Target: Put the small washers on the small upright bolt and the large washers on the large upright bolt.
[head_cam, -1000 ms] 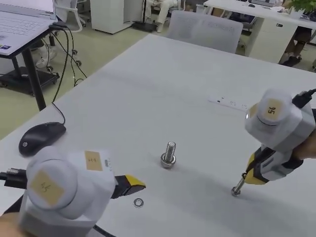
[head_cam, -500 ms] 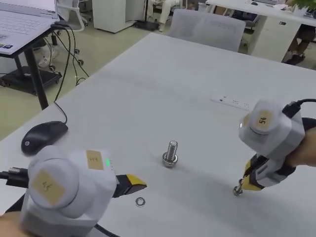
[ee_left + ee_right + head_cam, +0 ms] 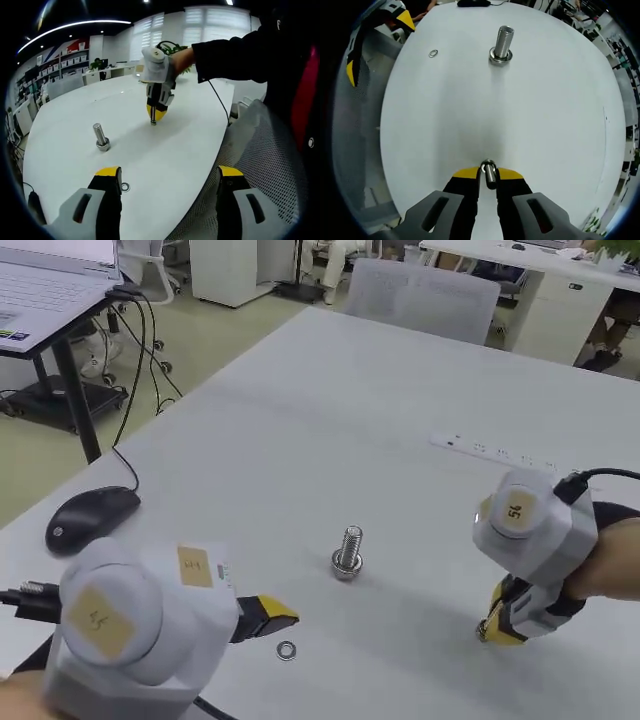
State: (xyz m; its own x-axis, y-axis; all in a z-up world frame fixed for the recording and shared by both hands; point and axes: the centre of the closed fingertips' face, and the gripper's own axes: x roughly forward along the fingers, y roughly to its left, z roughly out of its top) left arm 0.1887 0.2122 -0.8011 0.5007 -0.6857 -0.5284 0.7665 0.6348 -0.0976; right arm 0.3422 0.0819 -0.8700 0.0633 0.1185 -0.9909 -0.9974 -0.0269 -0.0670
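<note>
My right claw [image 3: 488, 175] is clamped on the small bolt [image 3: 153, 119], apparently steadying it upright on the tabletop [image 3: 330, 440], well to the right of the large bolt [image 3: 348, 552]. My left claw [image 3: 168, 173] stands apart, empty. One loose washer [image 3: 287, 650] lies nearer me than the large bolt, just beside my left claw, and I judge it next for pickup.

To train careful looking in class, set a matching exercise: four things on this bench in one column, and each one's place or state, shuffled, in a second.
Things:
1 large bolt
2 small bolt
3 washer
4 mouse

Places or states:
A gripped in the right gripper
B far left on the table in the head view
C standing free, mid-table
D lying flat beside the open left gripper

Pairs: 1-C, 2-A, 3-D, 4-B
</note>
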